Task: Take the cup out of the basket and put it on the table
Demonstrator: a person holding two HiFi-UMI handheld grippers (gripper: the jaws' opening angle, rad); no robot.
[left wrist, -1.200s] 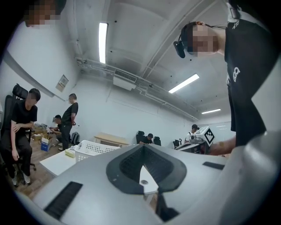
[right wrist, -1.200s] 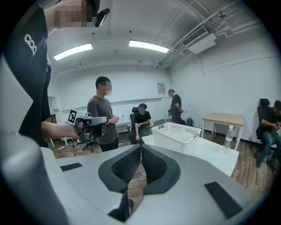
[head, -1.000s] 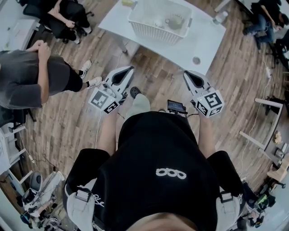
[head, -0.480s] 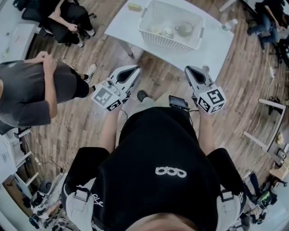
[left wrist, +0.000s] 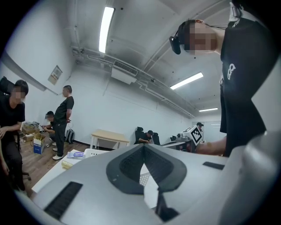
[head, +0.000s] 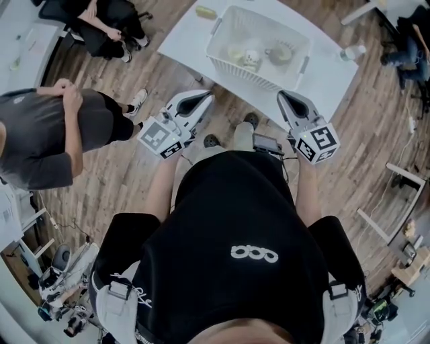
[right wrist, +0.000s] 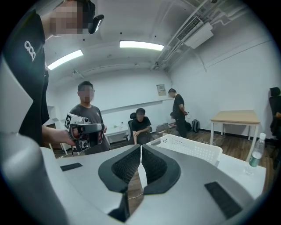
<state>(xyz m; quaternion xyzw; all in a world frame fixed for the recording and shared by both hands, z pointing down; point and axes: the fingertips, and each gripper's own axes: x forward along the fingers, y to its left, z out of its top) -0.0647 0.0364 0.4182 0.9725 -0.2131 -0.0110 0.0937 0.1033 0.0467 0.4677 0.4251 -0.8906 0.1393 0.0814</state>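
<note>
Nearest in the head view is the wearer (head: 235,255) in a black top, holding both tools forward over the wooden floor (head: 134,175).

The left hand-held gripper (head: 205,99) sits at 11 o'clock from the wearer. Its own view shows its jaws closed, the pads meeting at the tips with nothing between them. The right hand-held gripper (head: 283,96) sits at 1 o'clock. It is likewise closed and empty, with its dark pads pressed together along one line. Both tips are just short of the near edge of the white bench (head: 191,37).

At 12 o'clock on the bench stands the white slotted basket (head: 225,59). The cup (head: 281,54) lies inside it, toward the basket's 3 o'clock side. Two small pale things (head: 243,56) lie beside it, toward 9 o'clock.

On the bench outside the basket, a yellow thing (head: 205,11) lies at 10 o'clock from it. A clear bottle (head: 353,52) stands at 3 o'clock near the bench's edge.

A bystander (head: 47,134) in a grey shirt stands at the wearer's 9 o'clock. A seated person (head: 101,17) is farther off at 10 o'clock.
</note>
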